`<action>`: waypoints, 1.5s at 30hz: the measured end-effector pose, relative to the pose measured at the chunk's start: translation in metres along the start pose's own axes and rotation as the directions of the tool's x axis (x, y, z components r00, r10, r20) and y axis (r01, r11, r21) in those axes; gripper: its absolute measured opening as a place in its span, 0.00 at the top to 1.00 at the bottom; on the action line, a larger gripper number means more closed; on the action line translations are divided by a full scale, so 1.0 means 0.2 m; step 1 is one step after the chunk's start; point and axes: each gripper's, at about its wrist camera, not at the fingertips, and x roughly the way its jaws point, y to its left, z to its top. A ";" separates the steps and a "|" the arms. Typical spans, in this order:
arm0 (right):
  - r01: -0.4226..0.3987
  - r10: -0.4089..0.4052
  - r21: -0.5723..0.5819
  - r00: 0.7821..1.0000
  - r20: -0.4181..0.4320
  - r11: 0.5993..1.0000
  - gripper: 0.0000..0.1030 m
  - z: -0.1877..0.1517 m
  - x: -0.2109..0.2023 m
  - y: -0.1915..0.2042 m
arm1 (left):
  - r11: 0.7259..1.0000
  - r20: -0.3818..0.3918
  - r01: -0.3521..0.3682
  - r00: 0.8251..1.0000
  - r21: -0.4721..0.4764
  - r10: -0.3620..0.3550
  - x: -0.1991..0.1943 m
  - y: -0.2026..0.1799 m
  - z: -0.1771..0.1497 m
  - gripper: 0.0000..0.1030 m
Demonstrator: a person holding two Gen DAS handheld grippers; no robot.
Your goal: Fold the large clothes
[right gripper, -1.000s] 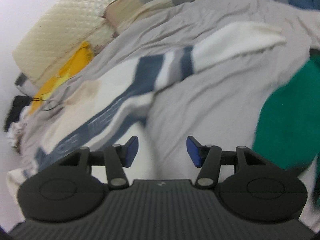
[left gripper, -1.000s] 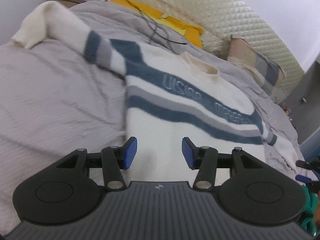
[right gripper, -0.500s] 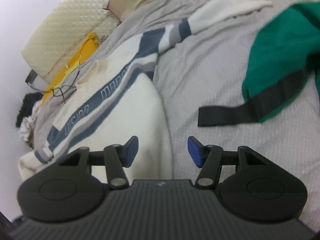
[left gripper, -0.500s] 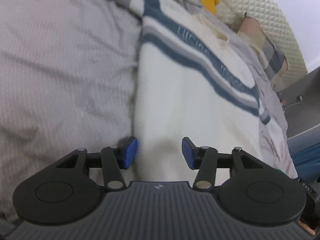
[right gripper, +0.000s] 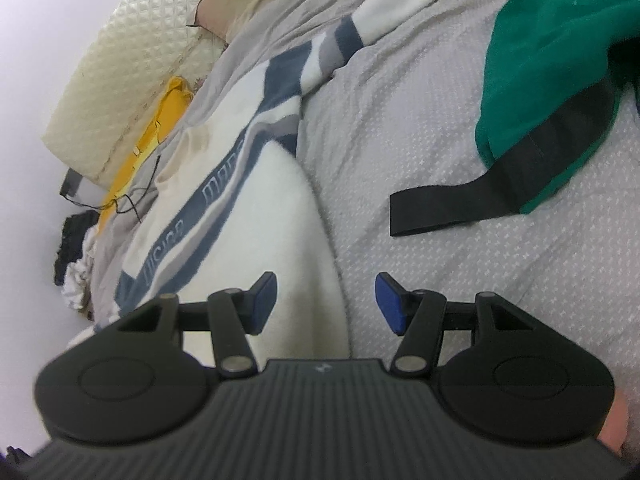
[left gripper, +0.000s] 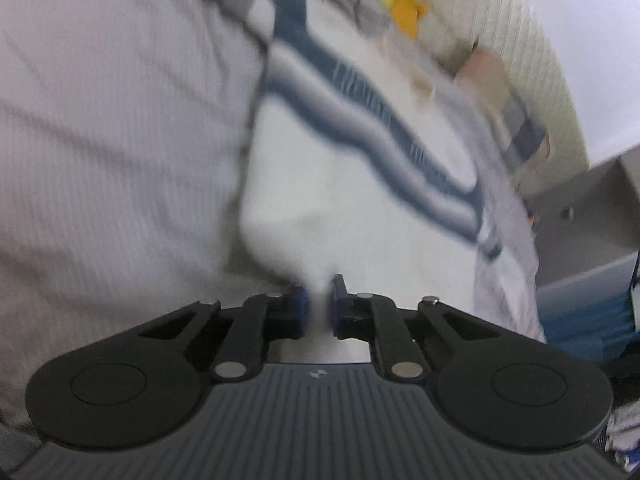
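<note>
1. Sweater (left gripper: pixel 340 208), cream with blue and grey stripes, lies spread flat on the bed (left gripper: pixel 100 160), its collar toward the quilted headboard (right gripper: pixel 132 64).
2. Left tool (left gripper: pixel 317 304) has just been closing; its blue pads pinch the sweater's hem, with cream fabric bunched between them.
3. Right tool (right gripper: pixel 326 304) hovers with its jaws about half apart over the sweater's side edge, gripping nothing.
4. Beside the sweater's striped sleeve lies a green garment (right gripper: pixel 560 60) with a black strap (right gripper: pixel 460 208).
5. Near the sweater's collar sits a yellow cloth (right gripper: pixel 160 124).
</note>
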 end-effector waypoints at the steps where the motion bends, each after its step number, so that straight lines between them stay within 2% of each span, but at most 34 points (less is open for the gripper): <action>1: -0.004 0.004 0.007 1.000 -0.005 1.000 0.43 0.00 0.00 0.00 | 1.000 0.032 -0.001 0.999 0.007 0.001 -0.03 -0.01 0.04 0.89; 3: -0.010 0.011 0.016 1.000 -0.017 1.000 0.43 0.00 0.01 -0.01 | 0.999 0.100 -0.010 0.995 0.031 0.007 -0.10 -0.04 0.13 0.89; 7: -0.020 0.022 0.038 0.999 -0.040 0.999 0.43 -0.01 0.04 -0.02 | 0.997 0.162 -0.057 0.986 0.056 0.047 -0.12 -0.05 0.29 0.90; 11: -0.024 0.028 0.063 0.997 -0.077 0.998 0.43 -0.03 0.07 -0.03 | 0.982 0.224 -0.169 0.964 0.086 0.147 -0.06 0.00 0.45 0.90; 15: -0.035 0.044 0.084 0.993 -0.114 0.996 0.44 -0.05 0.13 -0.03 | 0.983 0.205 -0.185 0.962 0.011 0.179 0.06 0.10 0.60 0.90; 18: -0.067 0.078 0.085 0.988 -0.135 0.994 0.45 -0.06 0.17 0.00 | 0.973 0.200 -0.227 0.955 0.028 0.217 0.14 0.14 0.69 0.91; 21: -0.132 0.142 0.075 0.979 -0.144 0.988 0.47 -0.07 0.20 0.04 | 0.956 0.231 -0.285 0.937 0.066 0.263 0.22 0.15 0.76 0.91; 24: -0.254 0.264 0.082 0.949 -0.174 0.964 0.47 -0.08 0.24 0.10 | 0.947 0.225 -0.313 0.930 0.073 0.291 0.32 0.20 0.80 0.92; 26: -0.289 0.296 0.065 0.936 -0.190 0.955 0.47 -0.10 0.27 0.14 | 0.944 0.222 -0.322 0.928 0.066 0.301 0.37 0.23 0.83 0.92; 30: -0.269 0.269 0.035 0.932 -0.242 0.963 0.47 -0.12 0.40 0.17 | 0.940 0.222 -0.333 0.924 0.071 0.311 0.44 0.26 0.87 0.92; 32: -0.287 0.287 0.047 0.911 -0.296 0.957 0.46 -0.14 0.47 0.17 | 0.940 0.223 -0.333 0.924 0.073 0.311 0.46 0.27 0.87 0.92; 33: -0.284 0.279 0.029 0.909 -0.311 0.958 0.46 -0.16 0.50 0.18 | 0.941 0.224 -0.331 0.925 0.072 0.308 0.46 0.27 0.87 0.92; 36: -0.232 0.204 -0.041 0.917 -0.341 0.972 0.47 -0.19 0.55 0.23 | 0.940 0.229 -0.332 0.924 0.082 0.306 0.47 0.27 0.87 0.92; 40: -0.254 0.229 -0.033 0.913 -0.338 0.967 0.45 -0.20 0.54 0.24 | 0.938 0.245 -0.336 0.920 0.087 0.307 0.46 0.25 0.85 0.92; 41: -0.263 0.234 -0.041 0.910 -0.342 0.964 0.47 -0.20 0.53 0.25 | 0.938 0.248 -0.336 0.919 0.089 0.306 0.46 0.24 0.84 0.92; 43: -0.255 0.212 -0.087 0.917 -0.337 0.963 0.68 -0.20 0.52 0.27 | 0.933 0.260 -0.343 0.916 0.107 0.307 0.45 0.22 0.83 0.92; 44: -0.243 0.195 -0.117 0.926 -0.323 0.963 0.84 -0.20 0.50 0.30 | 0.929 0.268 -0.347 0.914 0.124 0.306 0.44 0.20 0.82 0.92; 45: -0.240 0.192 -0.129 0.932 -0.307 0.962 0.87 -0.17 0.50 0.30 | 0.926 0.275 -0.351 0.912 0.139 0.304 0.43 0.19 0.81 0.92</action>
